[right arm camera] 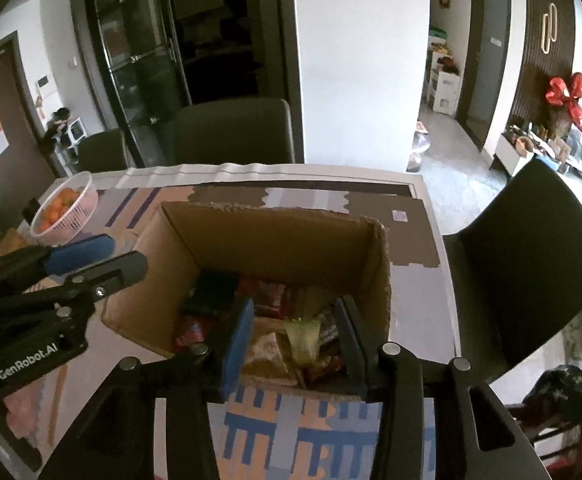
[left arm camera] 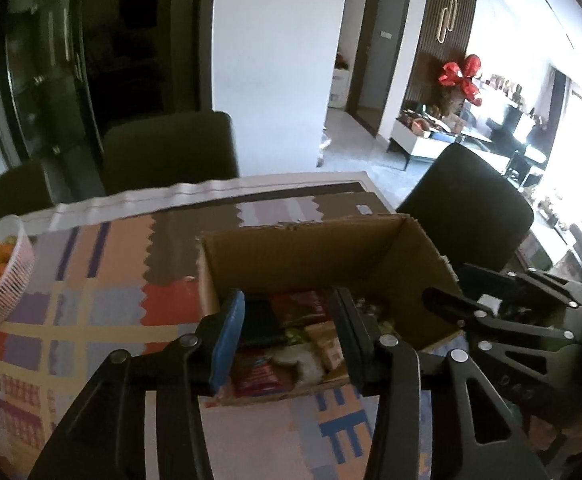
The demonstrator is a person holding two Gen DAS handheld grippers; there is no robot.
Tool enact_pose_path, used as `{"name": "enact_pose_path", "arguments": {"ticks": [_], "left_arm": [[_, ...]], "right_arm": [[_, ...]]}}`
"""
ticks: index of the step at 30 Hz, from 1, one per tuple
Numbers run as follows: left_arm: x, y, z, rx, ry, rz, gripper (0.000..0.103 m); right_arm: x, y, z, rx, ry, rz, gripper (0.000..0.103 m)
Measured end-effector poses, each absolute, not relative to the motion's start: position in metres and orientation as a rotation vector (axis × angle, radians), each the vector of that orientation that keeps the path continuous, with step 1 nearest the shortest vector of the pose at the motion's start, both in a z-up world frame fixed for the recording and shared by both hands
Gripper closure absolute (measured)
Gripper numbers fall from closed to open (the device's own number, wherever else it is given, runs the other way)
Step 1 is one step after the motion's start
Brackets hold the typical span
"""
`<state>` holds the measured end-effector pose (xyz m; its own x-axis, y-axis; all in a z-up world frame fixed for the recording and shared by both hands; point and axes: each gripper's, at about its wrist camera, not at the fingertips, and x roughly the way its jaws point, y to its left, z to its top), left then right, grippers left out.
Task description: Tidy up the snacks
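Your left gripper (left arm camera: 287, 340) and right gripper (right arm camera: 297, 340) hang over the near lip of the open cardboard box (right arm camera: 275, 236), jaws spread wide, nothing between them. The snack packets (right arm camera: 287, 332) lie jumbled on the box floor — red wrappers, a yellow-green one, a dark pack. This fits either a box just filled or one about to be sorted, so you commit to neither. Farther off on the patterned tablecloth (left arm camera: 91, 300) sits a pink basket of oranges (right arm camera: 65, 210).
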<state>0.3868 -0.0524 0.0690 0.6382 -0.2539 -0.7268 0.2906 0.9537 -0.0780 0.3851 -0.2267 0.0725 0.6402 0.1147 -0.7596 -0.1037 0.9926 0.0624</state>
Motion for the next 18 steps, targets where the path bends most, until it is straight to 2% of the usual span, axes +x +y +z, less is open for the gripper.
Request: {"name": "enact_pose_path", "arguments": {"ticks": [1, 3, 5, 9, 13, 18], "left_arm": [[0.381, -0.051, 0.071, 0.055, 0.809, -0.296, 0.048], [0.371, -0.047, 0.075, 0.063, 0.77, -0.27, 0.046], [0.357, -0.042, 0.08, 0.071, 0.725, -0.238, 0.041], [0.331, -0.037, 0.09, 0.078, 0.666, -0.204, 0.036], [0.298, -0.033, 0.1, 0.088, 0.593, -0.158, 0.035], [0.262, -0.029, 0.108, 0.088, 0.531, -0.149, 0.028]], "right_arm": [[0.381, -0.227, 0.074, 0.008, 0.86, 0.124, 0.058], [0.372, -0.226, 0.076, 0.008, 0.845, 0.119, 0.049], [0.36, -0.227, 0.081, 0.011, 0.817, 0.11, 0.047], [0.334, -0.226, 0.091, -0.001, 0.743, 0.077, 0.037], [0.304, -0.225, 0.103, -0.016, 0.67, 0.053, 0.033], [0.271, -0.229, 0.113, 0.0, 0.605, 0.054, 0.027]]}}
